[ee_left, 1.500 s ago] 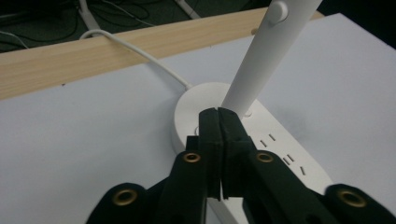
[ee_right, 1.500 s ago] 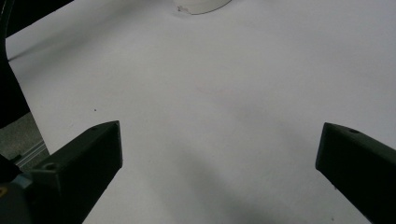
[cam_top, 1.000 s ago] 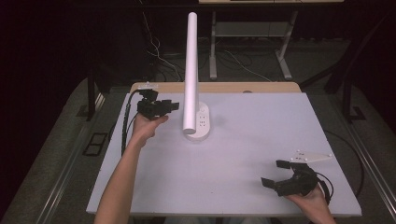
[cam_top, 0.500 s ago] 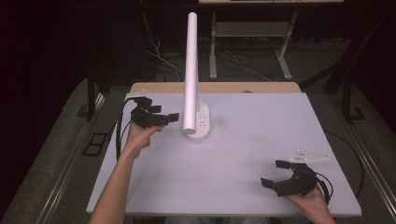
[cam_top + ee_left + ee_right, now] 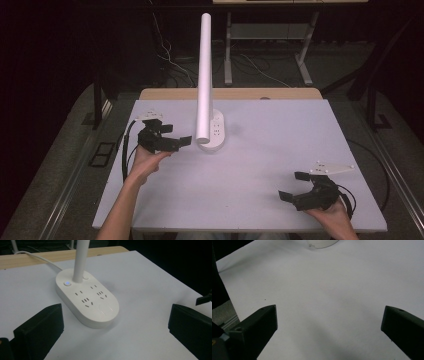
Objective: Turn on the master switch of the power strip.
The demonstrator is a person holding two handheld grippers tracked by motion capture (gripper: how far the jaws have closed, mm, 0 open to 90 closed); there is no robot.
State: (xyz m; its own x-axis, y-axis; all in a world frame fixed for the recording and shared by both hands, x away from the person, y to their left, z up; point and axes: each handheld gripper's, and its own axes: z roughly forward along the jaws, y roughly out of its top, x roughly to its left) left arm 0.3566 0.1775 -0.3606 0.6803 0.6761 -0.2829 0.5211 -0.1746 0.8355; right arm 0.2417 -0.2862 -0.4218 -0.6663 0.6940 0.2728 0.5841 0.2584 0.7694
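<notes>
the white table (image 5: 260, 170) lies bare across its middle and front, so a hand can pass freely between the left gripper (image 5: 172, 142) and the right gripper (image 5: 295, 187), which are well apart. the one obstacle is the lamp base (image 5: 212, 132) near the back, just beside the left gripper, with its tall white post (image 5: 205, 75) rising upright and a cord (image 5: 37, 257) trailing to the back edge.

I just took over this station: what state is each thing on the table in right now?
Lamp base: flat on the table, blue button light on, sockets empty.
Lamp tube: upright on the base.
Left gripper: open, empty, beside the base, not touching it.
Right gripper: open, empty, near the table's front edge.
</notes>
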